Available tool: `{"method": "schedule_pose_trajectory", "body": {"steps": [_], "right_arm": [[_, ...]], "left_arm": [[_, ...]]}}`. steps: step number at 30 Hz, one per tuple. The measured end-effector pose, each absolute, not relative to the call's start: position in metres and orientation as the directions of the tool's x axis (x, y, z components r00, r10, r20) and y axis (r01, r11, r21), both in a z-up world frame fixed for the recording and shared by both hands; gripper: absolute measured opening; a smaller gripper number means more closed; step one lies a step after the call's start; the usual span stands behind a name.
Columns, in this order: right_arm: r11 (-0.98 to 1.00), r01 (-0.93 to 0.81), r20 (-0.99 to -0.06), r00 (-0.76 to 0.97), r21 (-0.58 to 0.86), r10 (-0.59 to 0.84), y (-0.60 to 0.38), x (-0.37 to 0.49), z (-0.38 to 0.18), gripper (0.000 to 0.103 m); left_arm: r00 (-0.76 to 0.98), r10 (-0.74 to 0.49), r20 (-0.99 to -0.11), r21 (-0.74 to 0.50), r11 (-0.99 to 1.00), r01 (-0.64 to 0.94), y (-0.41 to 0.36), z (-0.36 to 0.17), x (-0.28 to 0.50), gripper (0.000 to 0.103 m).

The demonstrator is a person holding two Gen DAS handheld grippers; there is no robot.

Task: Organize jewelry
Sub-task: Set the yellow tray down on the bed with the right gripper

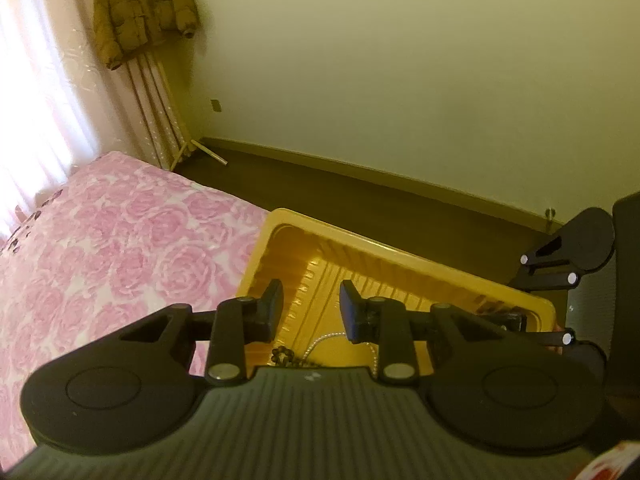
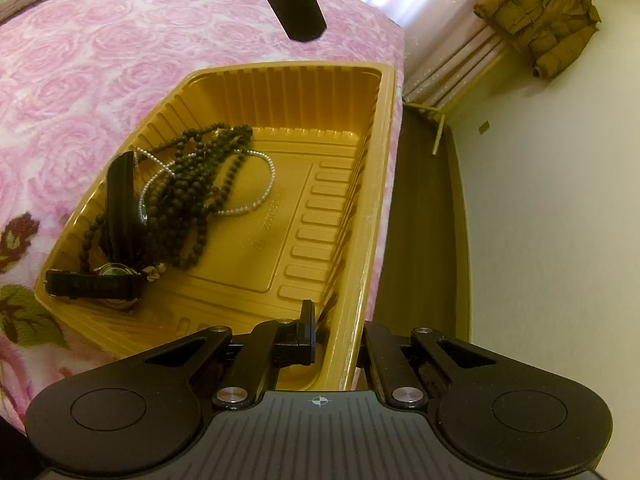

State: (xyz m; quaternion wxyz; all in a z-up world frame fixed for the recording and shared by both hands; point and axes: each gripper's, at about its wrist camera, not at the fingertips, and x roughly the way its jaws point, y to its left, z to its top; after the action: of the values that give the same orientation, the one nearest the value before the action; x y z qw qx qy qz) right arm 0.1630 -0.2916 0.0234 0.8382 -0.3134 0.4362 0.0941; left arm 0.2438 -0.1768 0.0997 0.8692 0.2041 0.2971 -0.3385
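A yellow plastic tray (image 2: 280,70) lies on the pink rose bedspread. At its left end sit tangled dark bead strands (image 2: 192,184), a pearl string (image 2: 264,184), a wristwatch (image 2: 108,280) and an upright black strap (image 2: 120,200). My right gripper (image 2: 340,338) is shut on the tray's near right wall, one finger inside and one outside. My left gripper (image 1: 312,310) hovers open over the tray (image 1: 400,258) with nothing between its fingers. Just below it lie the pearl string (image 1: 328,338) and dark beads (image 1: 284,356). One of its fingers (image 2: 296,12) shows at the top of the right wrist view.
The bed (image 1: 100,260) ends just past the tray, with dark floor (image 1: 360,200) and a pale wall beyond. A brown jacket (image 1: 140,8) hangs on a wooden rack in the corner by the curtain. The right gripper (image 1: 516,320) holds the tray's right corner.
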Motion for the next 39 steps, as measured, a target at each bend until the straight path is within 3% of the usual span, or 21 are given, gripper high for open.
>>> {"method": "schedule_pose_trajectory", "body": {"steps": [11, 23, 28, 31, 33, 34, 35, 39], "right_arm": [[0.835, -0.422, -0.815, 0.577, -0.353, -0.053, -0.313, 0.172, 0.02, 0.005], [0.943, -0.334, -0.832, 0.522, 0.005, 0.19, -0.377, 0.193, -0.013, 0.005], [0.946, -0.236, -0.791, 0.523, 0.224, 0.318, -0.407, 0.189, -0.02, 0.005], [0.928, -0.213, -0.751, 0.546, 0.305, 0.372, -0.417, 0.182, -0.017, 0.006], [0.926, -0.191, -0.729, 0.572, 0.327, 0.375, -0.426, 0.178, -0.012, 0.04], [0.924, -0.178, -0.71, 0.596, 0.339, 0.375, -0.43, 0.174, -0.008, 0.076], [0.921, -0.169, -0.686, 0.622, 0.352, 0.376, -0.435, 0.169, -0.003, 0.085], [0.925, -0.125, -0.644, 0.684, 0.359, 0.343, -0.438, 0.151, 0.018, 0.085]], "left_arm": [[0.651, -0.462, -0.602, 0.043, 0.796, 0.604, -0.102, 0.098, 0.227, 0.037], [0.728, -0.369, -0.578, -0.146, 0.924, 0.352, 0.001, 0.046, 0.158, 0.042], [0.746, -0.327, -0.58, -0.165, 0.944, 0.286, 0.012, 0.033, 0.131, 0.051], [0.76, -0.302, -0.575, -0.181, 0.953, 0.241, 0.017, 0.029, 0.117, 0.063], [0.766, -0.289, -0.574, -0.186, 0.957, 0.222, 0.019, 0.026, 0.11, 0.069], [0.767, -0.283, -0.576, -0.189, 0.959, 0.212, 0.02, 0.025, 0.107, 0.071], [0.77, -0.276, -0.576, -0.191, 0.961, 0.201, 0.022, 0.024, 0.103, 0.075], [0.783, -0.243, -0.572, -0.197, 0.968, 0.157, 0.028, 0.018, 0.087, 0.088]]}}
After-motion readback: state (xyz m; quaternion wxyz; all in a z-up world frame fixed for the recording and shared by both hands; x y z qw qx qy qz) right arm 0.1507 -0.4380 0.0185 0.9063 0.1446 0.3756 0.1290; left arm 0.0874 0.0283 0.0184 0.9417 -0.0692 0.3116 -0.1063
